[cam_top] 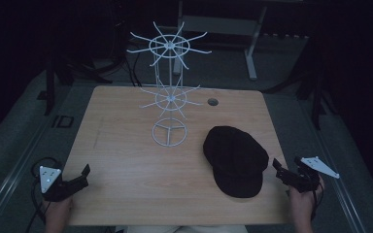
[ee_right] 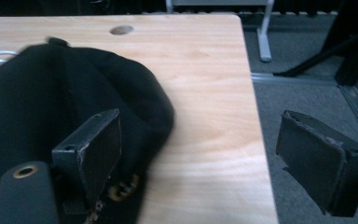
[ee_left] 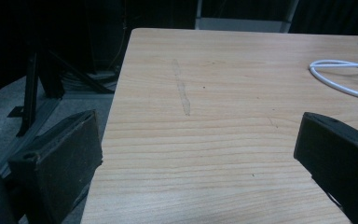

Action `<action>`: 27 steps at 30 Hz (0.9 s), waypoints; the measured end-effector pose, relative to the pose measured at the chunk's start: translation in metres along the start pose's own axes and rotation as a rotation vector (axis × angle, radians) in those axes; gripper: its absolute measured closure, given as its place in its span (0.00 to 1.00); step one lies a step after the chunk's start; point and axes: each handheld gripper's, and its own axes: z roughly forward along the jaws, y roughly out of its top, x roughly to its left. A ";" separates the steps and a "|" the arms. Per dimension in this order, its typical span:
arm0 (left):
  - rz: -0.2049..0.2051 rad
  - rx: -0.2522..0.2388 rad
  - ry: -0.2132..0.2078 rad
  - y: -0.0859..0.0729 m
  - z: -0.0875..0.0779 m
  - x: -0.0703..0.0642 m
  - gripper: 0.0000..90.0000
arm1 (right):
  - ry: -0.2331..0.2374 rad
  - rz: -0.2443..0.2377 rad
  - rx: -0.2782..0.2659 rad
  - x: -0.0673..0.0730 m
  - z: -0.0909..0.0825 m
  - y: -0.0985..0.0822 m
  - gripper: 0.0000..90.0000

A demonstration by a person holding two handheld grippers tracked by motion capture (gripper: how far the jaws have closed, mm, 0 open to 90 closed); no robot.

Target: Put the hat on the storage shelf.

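A wooden table [cam_top: 126, 184] takes up most of the high view, pale-grained, with a small round hole [cam_top: 213, 101] near its far edge. A white wire rack [cam_top: 169, 77] stands on the far middle of it, two tiers of spokes over a ring base. A black cap [cam_top: 236, 159] lies flat on the right half of the table, near the right edge and a little apart from the rack's base (in the right gripper view its cloth rises just behind the left-hand jaw).

The right gripper [cam_top: 278, 168] sits at the table's right edge just beside the cap, jaws spread wide, nothing between them; whether one jaw touches the cloth I cannot tell. The left gripper [cam_top: 84, 173] rests at the near left corner, well apart from the cap, its jaws also wide apart with only bare wood between them.
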 end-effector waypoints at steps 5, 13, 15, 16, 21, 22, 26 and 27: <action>0.000 0.001 -0.001 0.000 0.000 0.000 0.02 | 0.039 -0.015 -0.012 0.010 0.002 0.012 0.15; 0.000 0.000 -0.001 0.000 0.000 0.000 0.02 | 0.081 -0.023 -0.027 0.024 0.009 0.033 0.15; 0.000 0.001 -0.002 0.000 0.000 0.000 0.02 | 0.092 -0.032 -0.019 0.028 0.010 0.038 0.15; 0.001 0.001 -0.002 0.000 0.000 0.000 0.02 | 0.096 -0.038 -0.018 0.029 0.011 0.041 0.15; 0.001 0.002 -0.001 0.000 0.000 0.000 0.02 | 0.145 -0.049 0.003 0.038 0.014 0.055 0.15; 0.000 0.002 -0.002 0.000 0.000 0.000 0.02 | 0.149 -0.054 0.008 0.040 0.015 0.057 0.15; 0.000 0.002 -0.002 0.000 0.000 0.000 0.02 | 0.175 -0.077 0.045 0.050 0.022 0.068 0.15; 0.000 0.001 -0.003 0.000 0.000 0.000 0.02 | 0.185 -0.076 0.054 0.053 0.024 0.070 0.15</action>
